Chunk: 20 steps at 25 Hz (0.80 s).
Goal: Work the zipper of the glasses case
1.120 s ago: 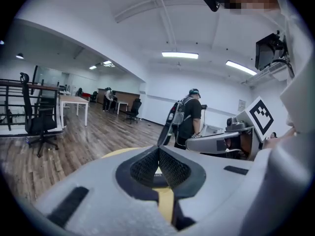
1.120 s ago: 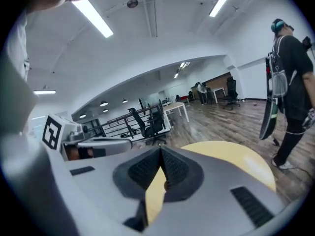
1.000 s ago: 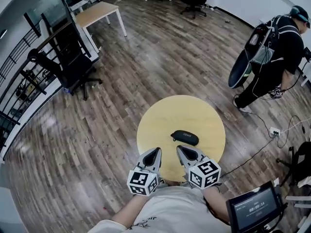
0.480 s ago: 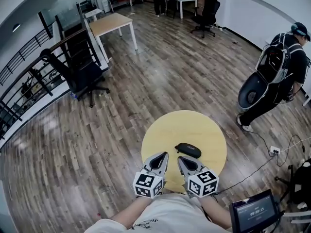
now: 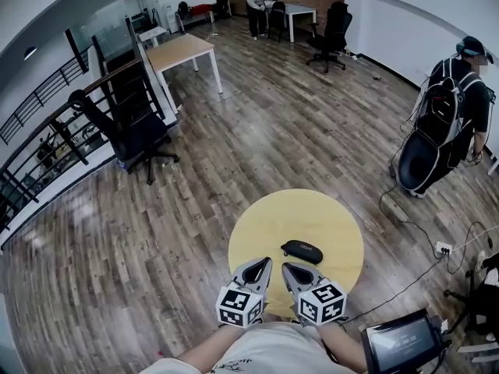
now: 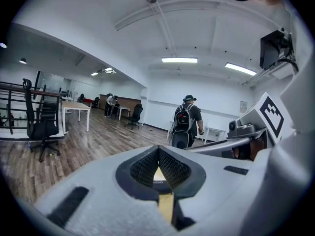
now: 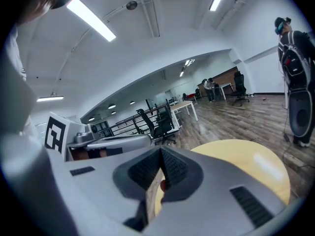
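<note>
Head view, steeply down: black oval glasses case flat on the round yellow wooden counter, in its near half, a little right of centre. At the near rim, side by side and aimed toward the case but well apart from it, the grey left tongs and grey right tongs, each backed by a black-and-white marker cube, each narrowed to a point. All around, grey-brown plank floor. Far left, a black office chair with a pale wooden desk beyond it. At the right edge, a person in dark clothes beside a large black bag. Lower right, a small dark tablet screen.

Left gripper view: left tongs pinched together at the tips, ribbed black pads meeting, nothing gripped. Through the thin slit below the tips, a strip of yellow counter and a dark sliver of the glasses case lying beyond. Mid-room, the person with a backpack, standing.

Right gripper view: right tongs closed tip to tip, holding nothing. Yellow counter spreading away to the right, the person at the far right edge.
</note>
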Each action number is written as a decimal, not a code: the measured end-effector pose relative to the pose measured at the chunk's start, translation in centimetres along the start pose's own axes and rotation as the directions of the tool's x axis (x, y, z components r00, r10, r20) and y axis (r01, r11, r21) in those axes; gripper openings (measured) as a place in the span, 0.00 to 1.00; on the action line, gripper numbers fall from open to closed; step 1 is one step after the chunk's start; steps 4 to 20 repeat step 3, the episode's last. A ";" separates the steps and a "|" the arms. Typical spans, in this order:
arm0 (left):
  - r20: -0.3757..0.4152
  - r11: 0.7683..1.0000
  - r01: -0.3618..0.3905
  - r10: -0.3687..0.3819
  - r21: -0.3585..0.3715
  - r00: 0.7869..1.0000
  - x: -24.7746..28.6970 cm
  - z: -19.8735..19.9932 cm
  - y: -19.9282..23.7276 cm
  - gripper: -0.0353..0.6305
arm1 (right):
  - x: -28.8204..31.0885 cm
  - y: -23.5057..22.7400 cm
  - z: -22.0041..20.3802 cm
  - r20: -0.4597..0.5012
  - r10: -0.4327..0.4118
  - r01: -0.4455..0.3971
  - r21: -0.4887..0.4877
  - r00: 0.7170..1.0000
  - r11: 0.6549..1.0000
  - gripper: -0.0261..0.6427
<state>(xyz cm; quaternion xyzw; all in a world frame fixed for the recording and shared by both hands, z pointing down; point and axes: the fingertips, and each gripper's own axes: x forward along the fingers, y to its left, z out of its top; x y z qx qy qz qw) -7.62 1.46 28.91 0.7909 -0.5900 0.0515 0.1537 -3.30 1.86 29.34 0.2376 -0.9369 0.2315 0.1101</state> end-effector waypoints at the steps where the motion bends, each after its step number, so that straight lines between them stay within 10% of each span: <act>1: 0.002 1.000 -0.003 0.003 0.001 1.000 -0.1 0.1 0.0 0.06 | 0.0 0.1 0.1 0.000 0.001 -0.001 -0.003 1.000 1.000 0.04; 20: 0.006 1.000 -0.009 0.009 0.001 1.000 -0.4 0.2 0.0 0.06 | 0.0 0.3 0.2 0.000 0.002 -0.002 -0.011 1.000 1.000 0.04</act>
